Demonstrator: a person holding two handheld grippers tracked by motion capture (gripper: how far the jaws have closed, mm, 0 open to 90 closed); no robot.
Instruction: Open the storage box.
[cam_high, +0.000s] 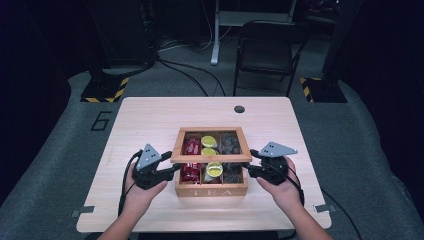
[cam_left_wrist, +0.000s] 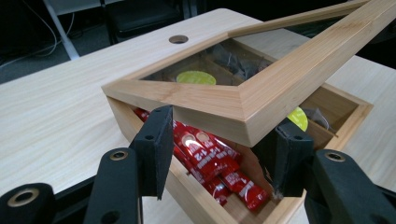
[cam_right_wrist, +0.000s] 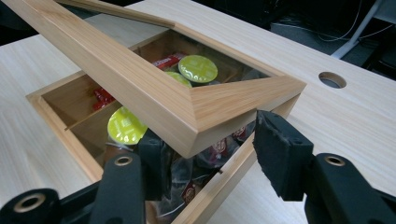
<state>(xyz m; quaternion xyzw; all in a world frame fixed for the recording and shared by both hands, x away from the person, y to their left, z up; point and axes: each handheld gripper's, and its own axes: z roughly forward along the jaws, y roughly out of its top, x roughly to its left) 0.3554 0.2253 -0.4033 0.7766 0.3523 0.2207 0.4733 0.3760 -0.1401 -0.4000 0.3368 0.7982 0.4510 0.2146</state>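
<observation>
A pale, straight-grained wooden table is carrying a honey-coloured bamboo tea box, its front showing the letters "TEA" in a faint tone-on-tone stamp. The box's lid is showing the same light wood around a clear pane. Inside, red sachets with white and gold print are lying beside lime-green round capsules bearing a paler pattern, while dark grey packets are filling the third row. Both the left gripper and the right gripper are wearing matt black, each topped by a grey plate. Yellow-and-black hazard stripes are marking the grey floor.
</observation>
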